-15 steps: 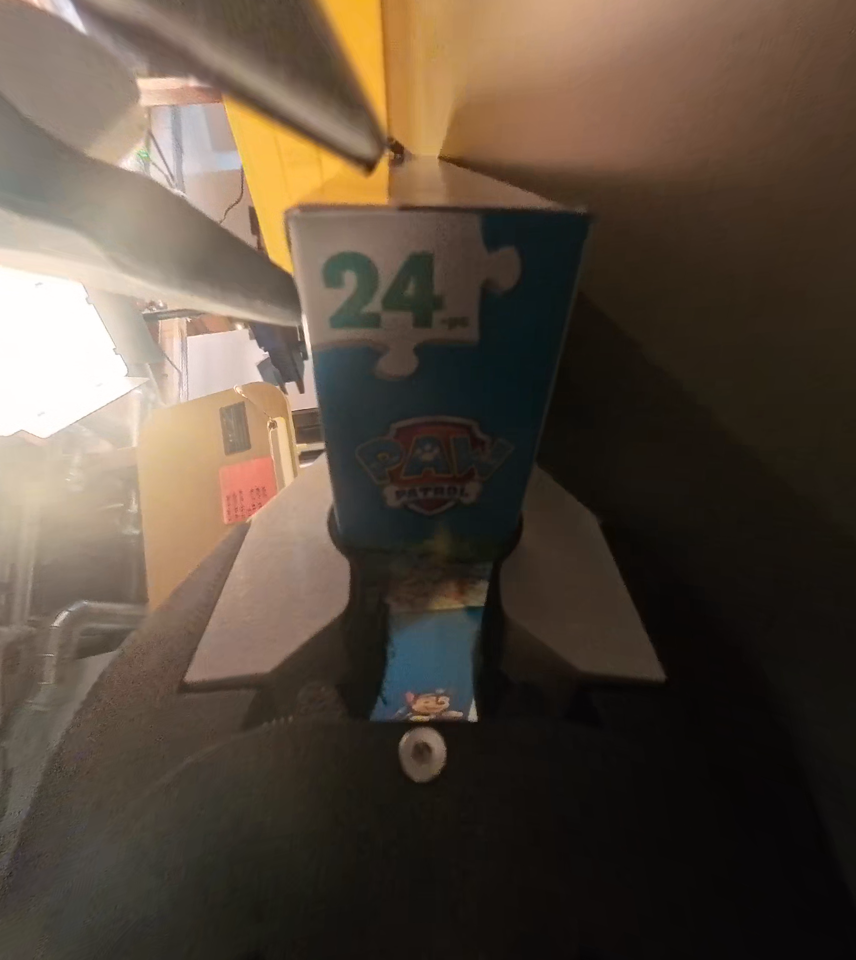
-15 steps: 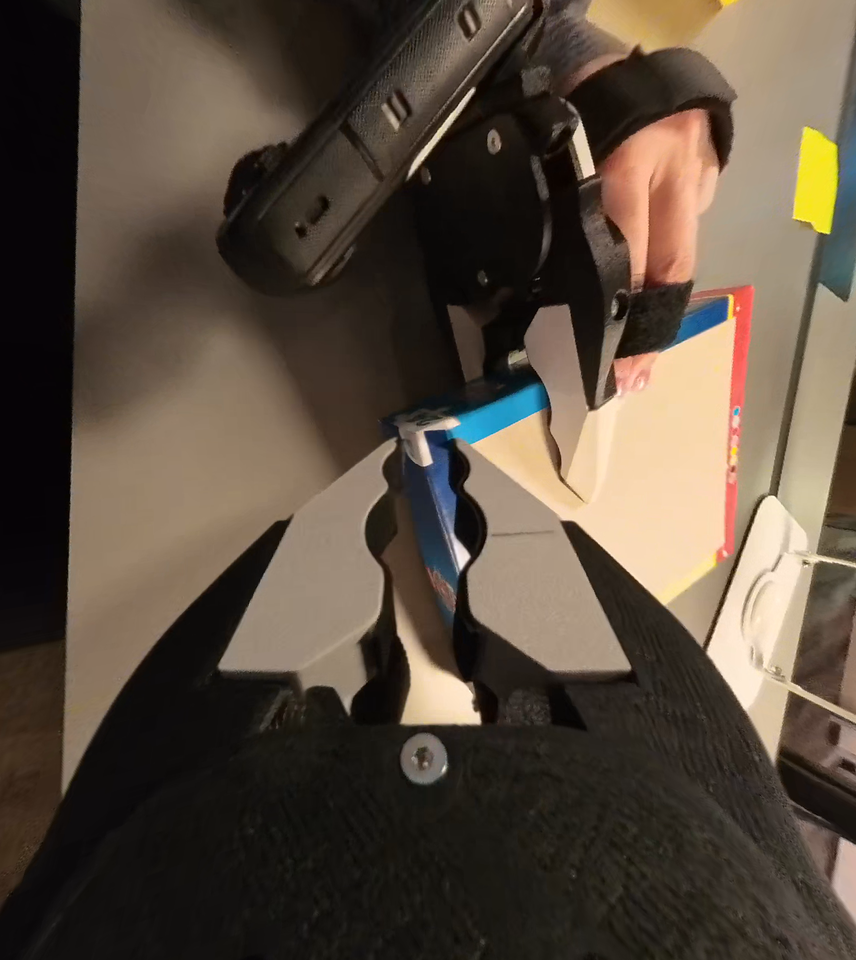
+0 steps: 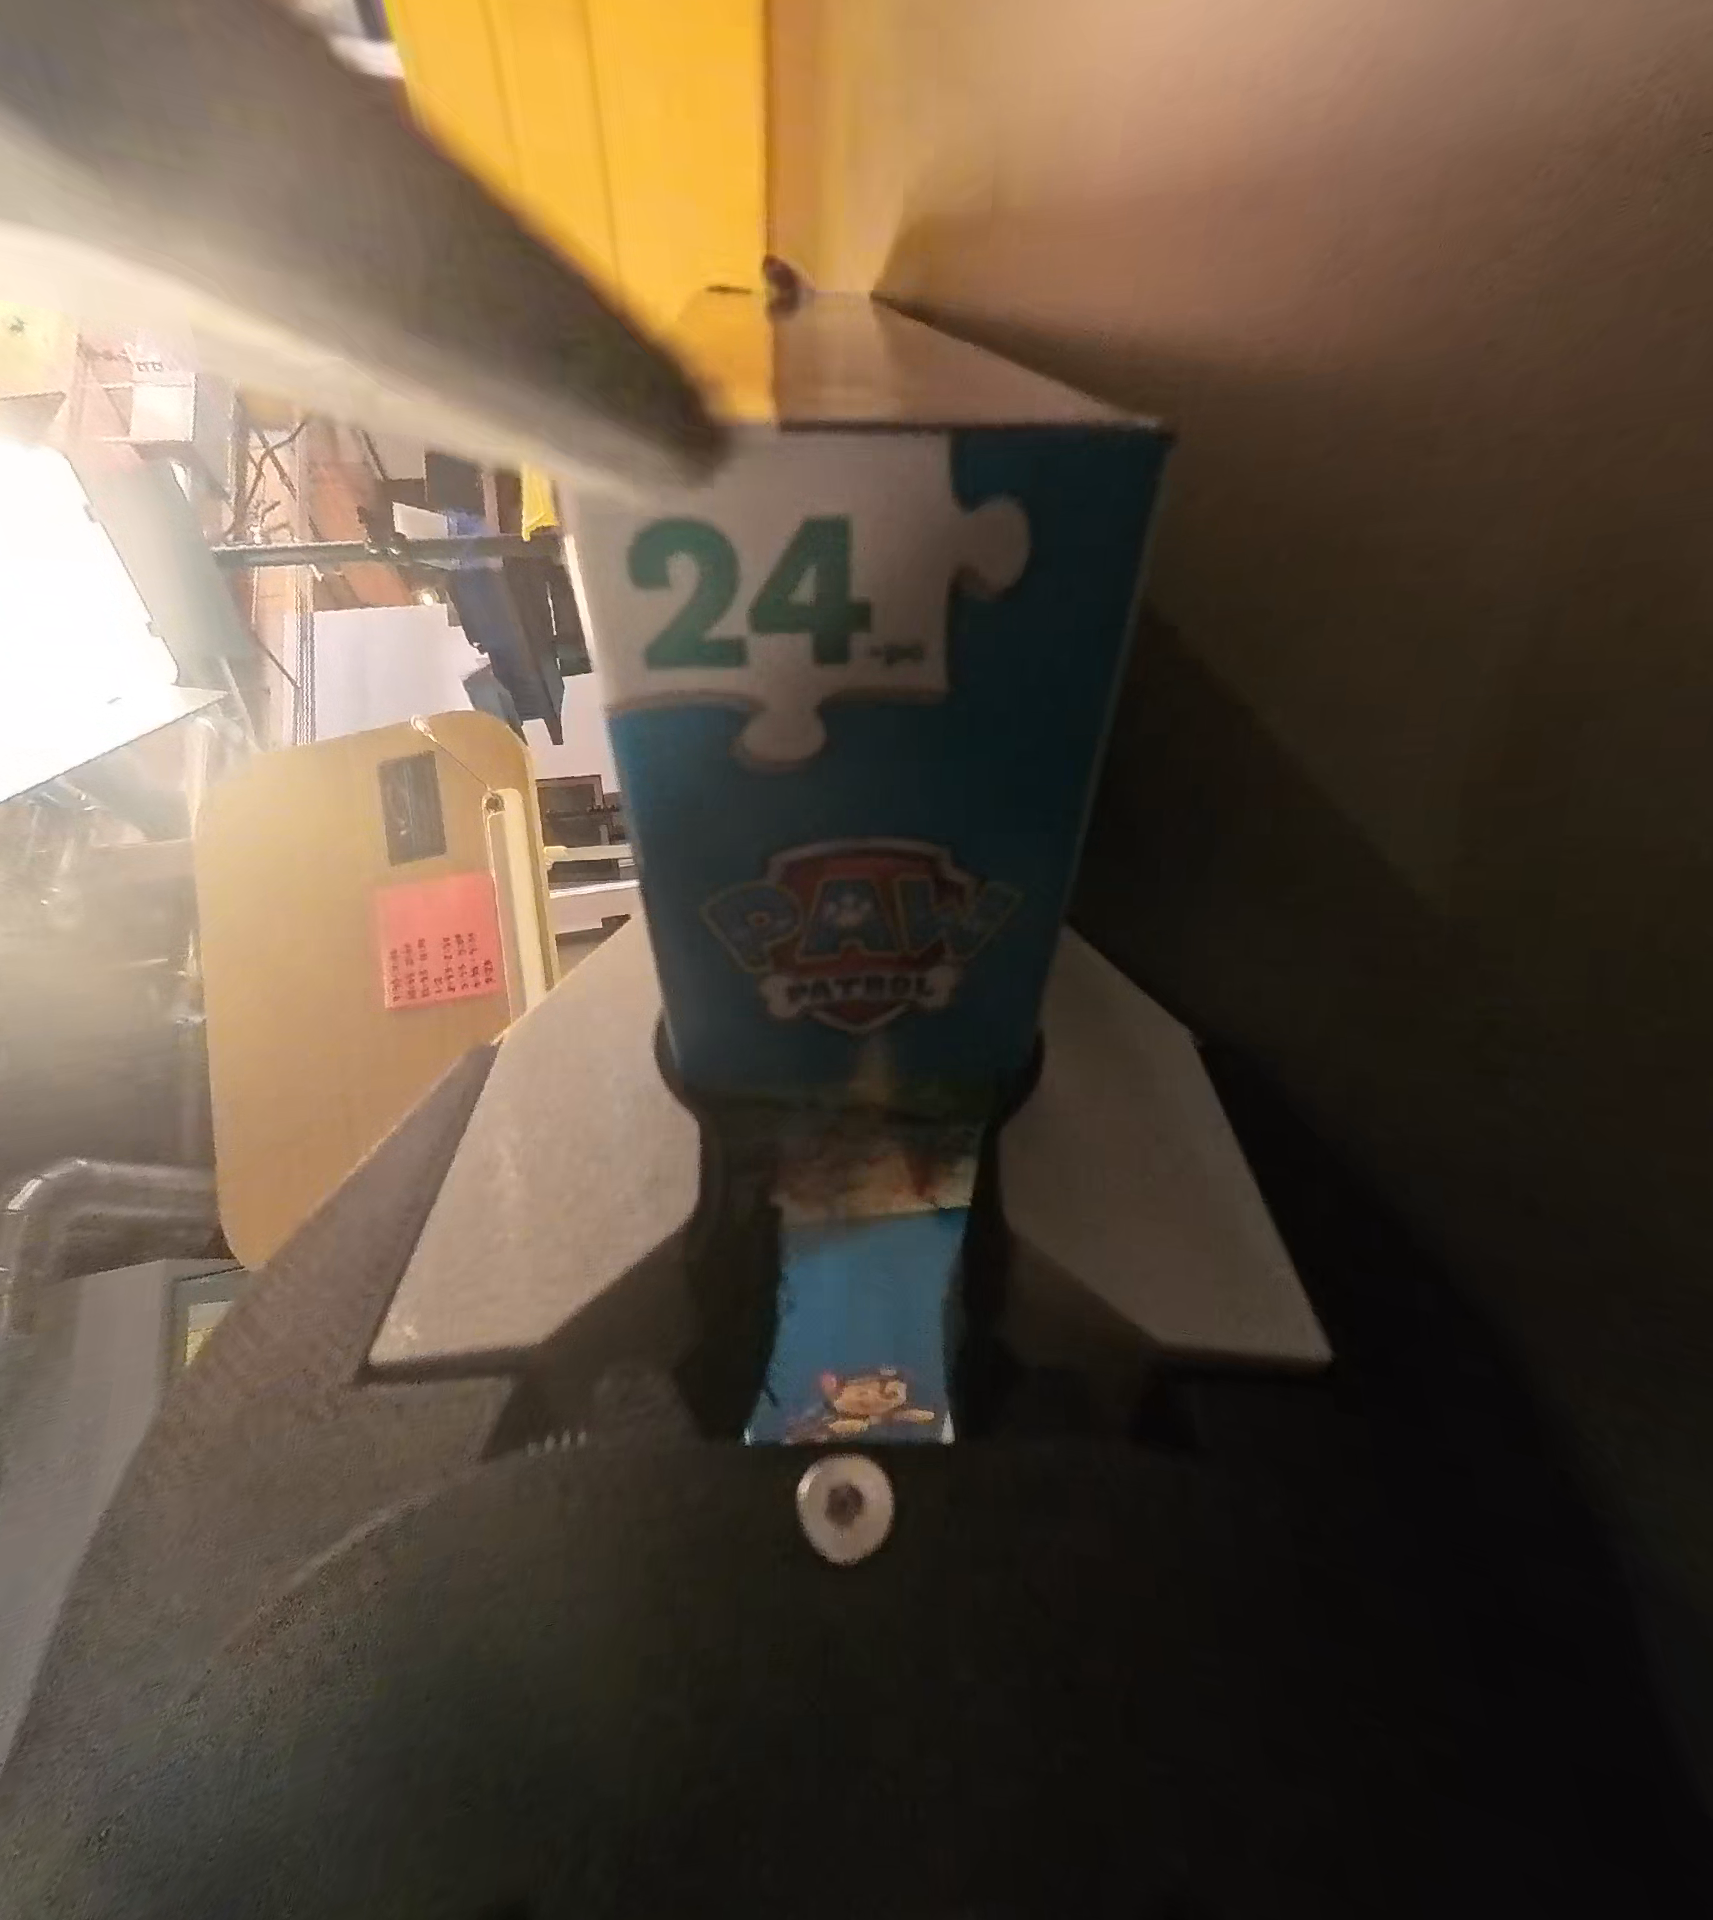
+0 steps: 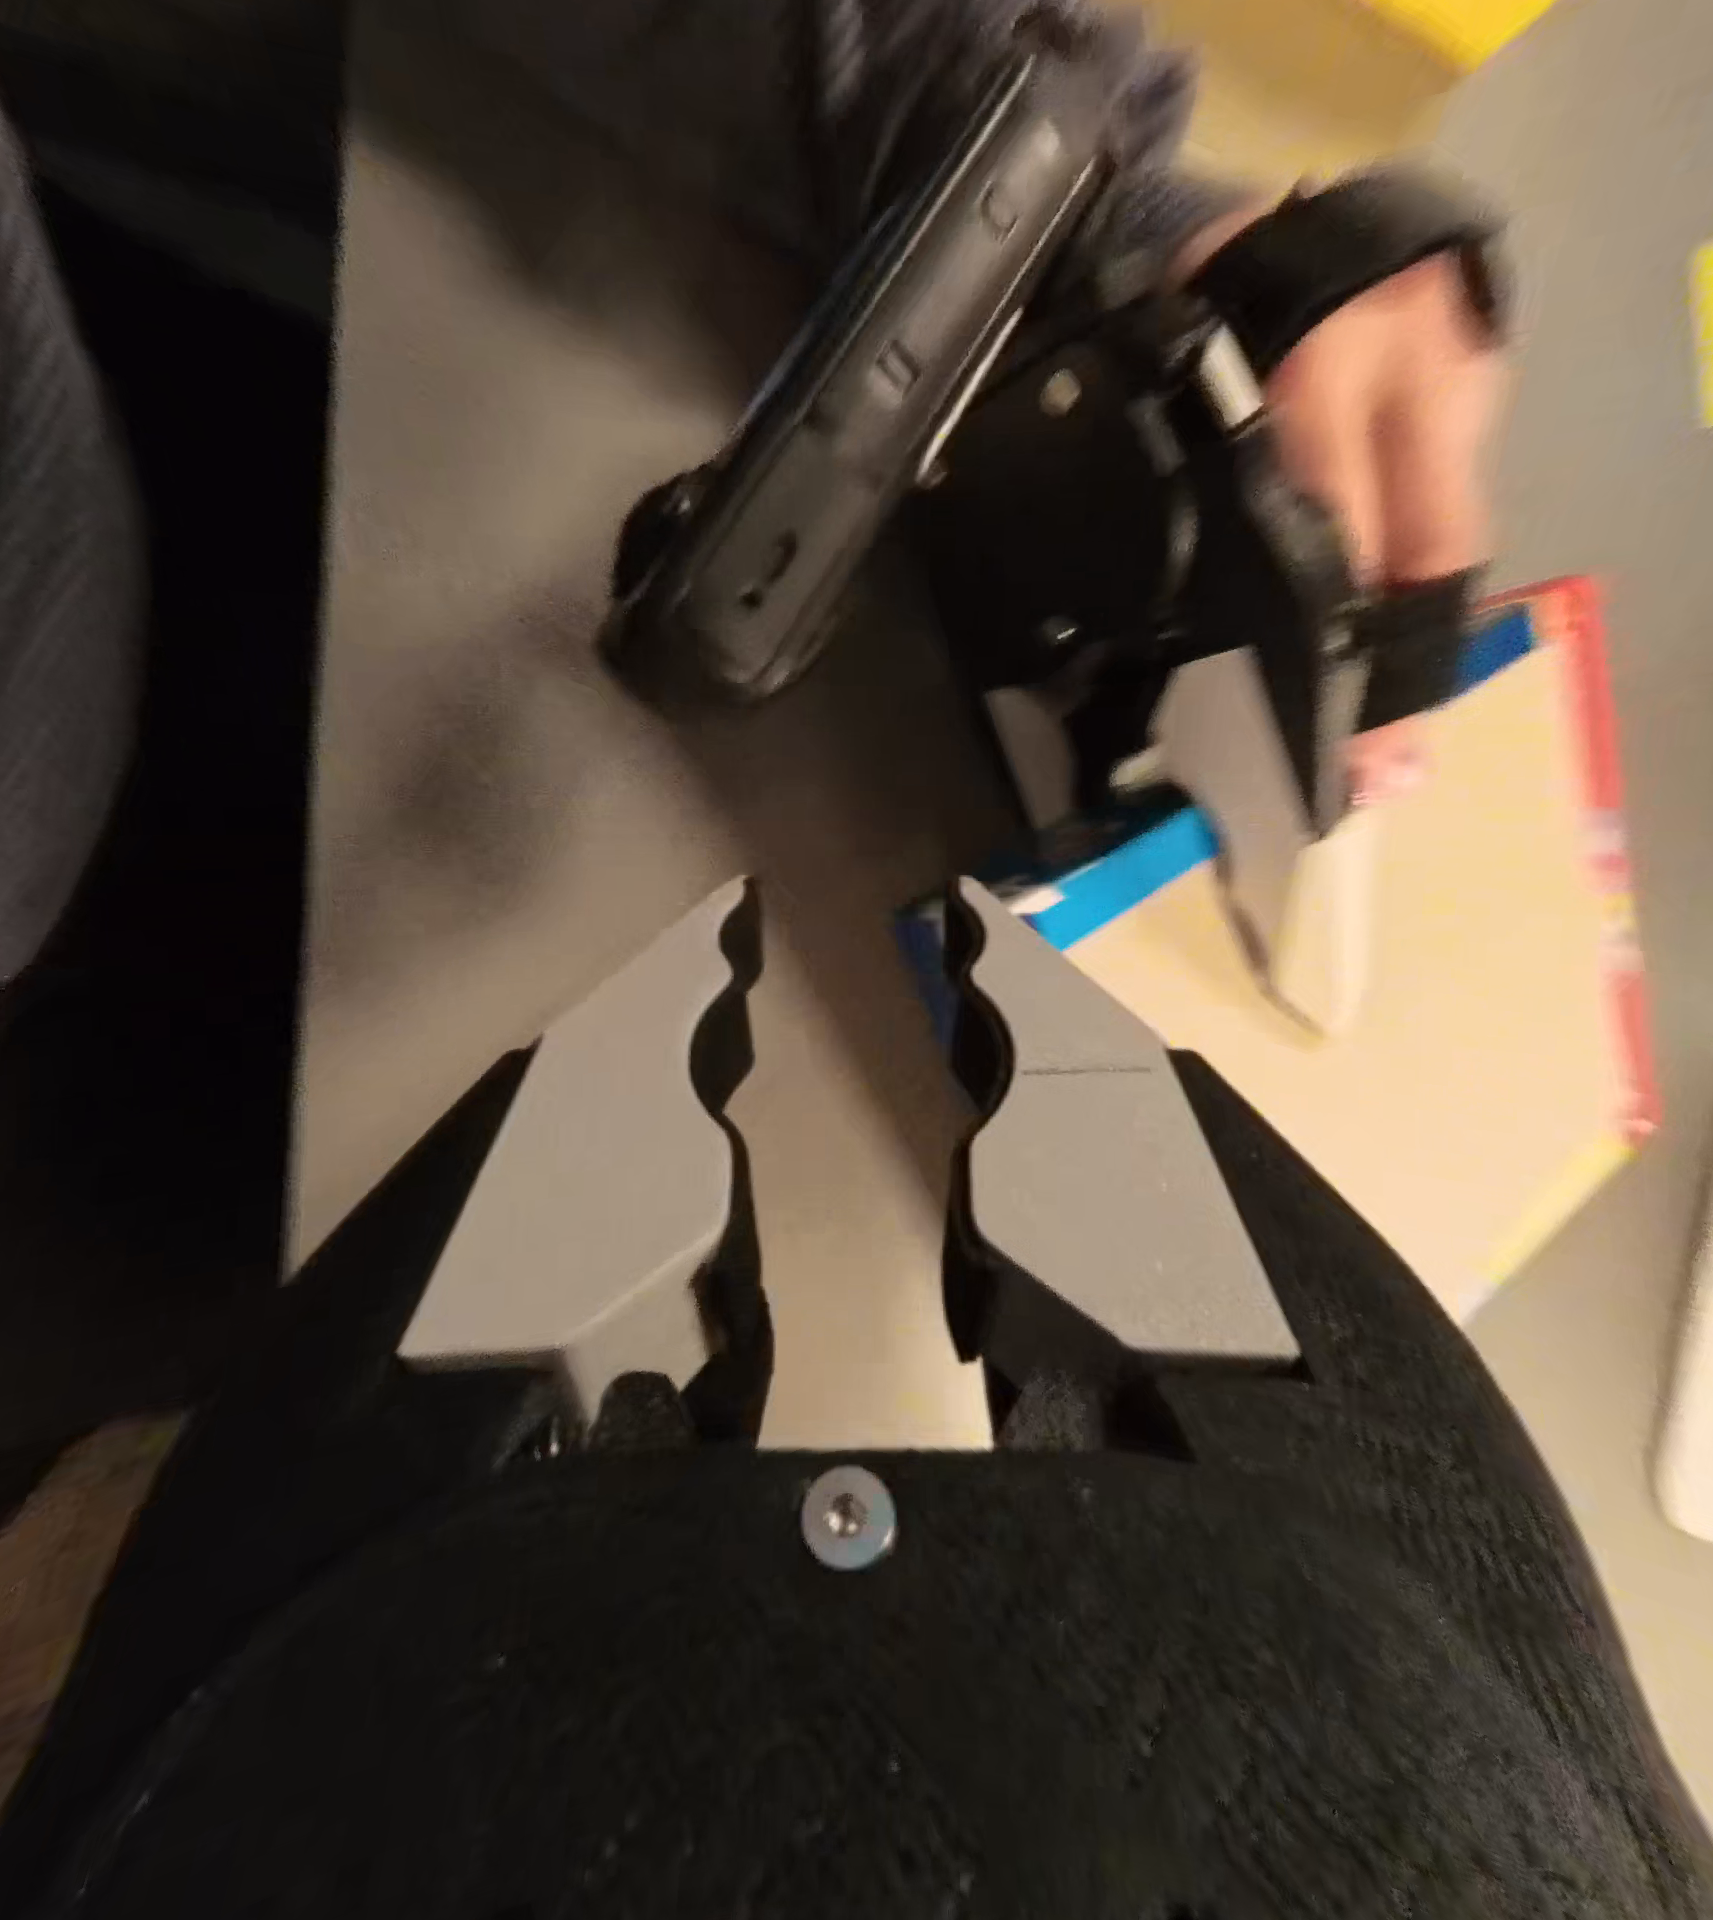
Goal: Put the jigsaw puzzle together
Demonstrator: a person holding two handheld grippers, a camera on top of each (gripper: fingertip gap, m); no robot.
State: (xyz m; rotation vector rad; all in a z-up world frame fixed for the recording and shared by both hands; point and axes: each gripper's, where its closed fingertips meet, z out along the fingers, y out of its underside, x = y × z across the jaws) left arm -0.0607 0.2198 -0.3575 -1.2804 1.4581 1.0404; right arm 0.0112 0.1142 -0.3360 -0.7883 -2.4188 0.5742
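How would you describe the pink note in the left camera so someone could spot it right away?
Start at the blue puzzle box clamped in the left jaws. Left of it stands a tan rounded board. The pink sticky note is stuck on it, below a dark rectangular label, the only pink thing there.

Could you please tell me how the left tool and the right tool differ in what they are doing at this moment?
The left tool is clamped on a blue puzzle box; the right tool holds nothing. The left tool's fingers press the box's sides; the right tool's fingers stand apart beside the box's corner. Both have grey fingers.
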